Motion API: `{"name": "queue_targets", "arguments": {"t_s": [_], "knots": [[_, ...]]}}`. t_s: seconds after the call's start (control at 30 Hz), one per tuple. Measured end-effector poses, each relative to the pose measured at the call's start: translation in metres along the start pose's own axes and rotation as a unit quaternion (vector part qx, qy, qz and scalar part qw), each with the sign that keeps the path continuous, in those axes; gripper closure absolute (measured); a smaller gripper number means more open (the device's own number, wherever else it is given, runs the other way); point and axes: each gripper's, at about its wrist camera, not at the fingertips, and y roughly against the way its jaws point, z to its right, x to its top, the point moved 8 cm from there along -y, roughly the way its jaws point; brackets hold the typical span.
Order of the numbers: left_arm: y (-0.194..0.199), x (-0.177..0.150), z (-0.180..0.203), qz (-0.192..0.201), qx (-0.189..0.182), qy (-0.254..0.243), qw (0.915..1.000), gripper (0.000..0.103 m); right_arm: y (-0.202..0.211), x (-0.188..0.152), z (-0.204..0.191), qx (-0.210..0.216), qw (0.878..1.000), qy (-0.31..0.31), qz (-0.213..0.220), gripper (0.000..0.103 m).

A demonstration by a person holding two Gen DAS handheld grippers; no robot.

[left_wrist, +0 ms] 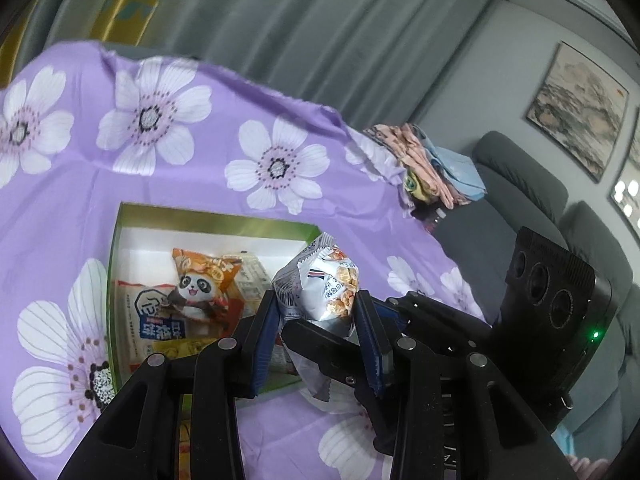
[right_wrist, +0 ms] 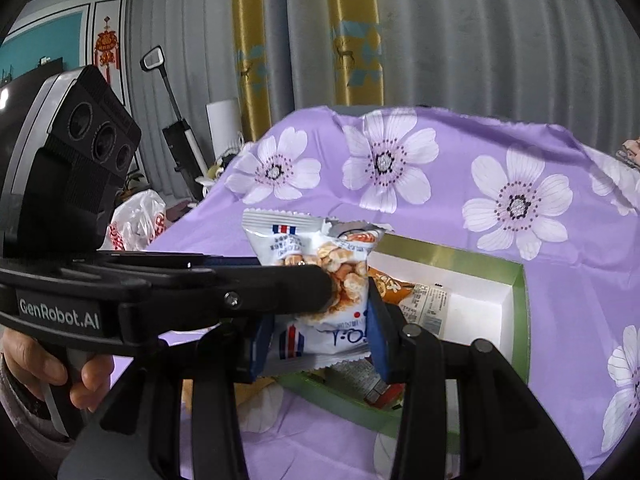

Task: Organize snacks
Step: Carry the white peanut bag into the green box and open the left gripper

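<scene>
Together now: both grippers pinching one white snack packet (left_wrist: 320, 280), lifted above the purple flowered cloth (left_wrist: 200, 152). Left gripper (left_wrist: 316, 320), lower centre of its own view, blue pads pressed onto the packet's sides. Right gripper (right_wrist: 316, 336), lower centre of its view, clamped on the packet's lower half (right_wrist: 320, 320), with the left tool's black finger crossing in from the left and biting the same packet higher up. Just behind, centre of the left view, a green-rimmed box (left_wrist: 114, 280) with white floor, holding a panda packet (left_wrist: 204, 284) atop others. Lower left of the right view, a hand (right_wrist: 48, 376) wrapped around the handle.
</scene>
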Motion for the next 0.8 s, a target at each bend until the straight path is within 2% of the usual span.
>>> {"name": "queue_targets", "arguments": {"t_s": [0.23,0.8], "knots": [[-0.018,-0.007,-0.023,-0.019,0.009,0.027,0.9994,0.065,-0.026,-0.01,0.007,0.0,0.999,-0.008,-0.032,0.061],[-0.04,-0.02,-0.048,-0.051,0.014,0.064,0.9965,0.065,-0.051,-0.026,0.013,0.003,0.996,-0.024,-0.087,0.061]]}}
